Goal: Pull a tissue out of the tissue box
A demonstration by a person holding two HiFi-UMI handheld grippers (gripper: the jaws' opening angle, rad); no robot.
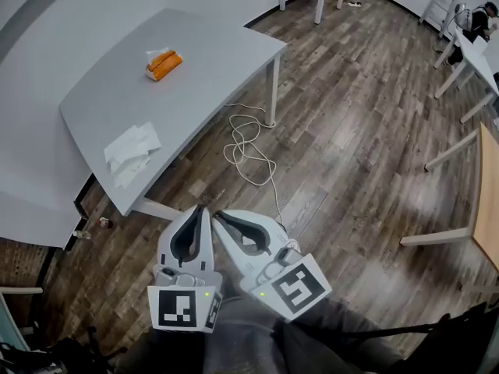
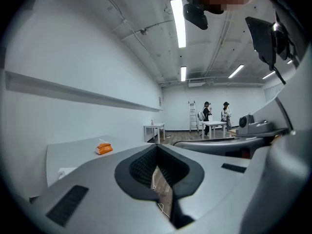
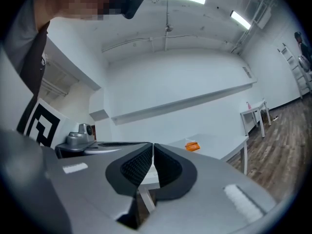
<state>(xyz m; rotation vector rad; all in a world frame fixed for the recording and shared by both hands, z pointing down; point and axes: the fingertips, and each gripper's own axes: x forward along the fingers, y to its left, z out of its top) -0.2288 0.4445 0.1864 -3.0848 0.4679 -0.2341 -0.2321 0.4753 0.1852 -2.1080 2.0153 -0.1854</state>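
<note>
The grey table (image 1: 195, 61) carries an orange tissue box (image 1: 164, 64) toward its far side, with a white tissue (image 1: 151, 52) poking from its top. Loose white sheets (image 1: 131, 153) lie by the near edge. The left gripper (image 1: 200, 210) and right gripper (image 1: 219, 216), both closed on nothing, hover over the floor, well apart from the box.

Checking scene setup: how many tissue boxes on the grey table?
1. The orange tissue box sits toward the far end of the table; only loose white tissues lie near its front edge.
</note>
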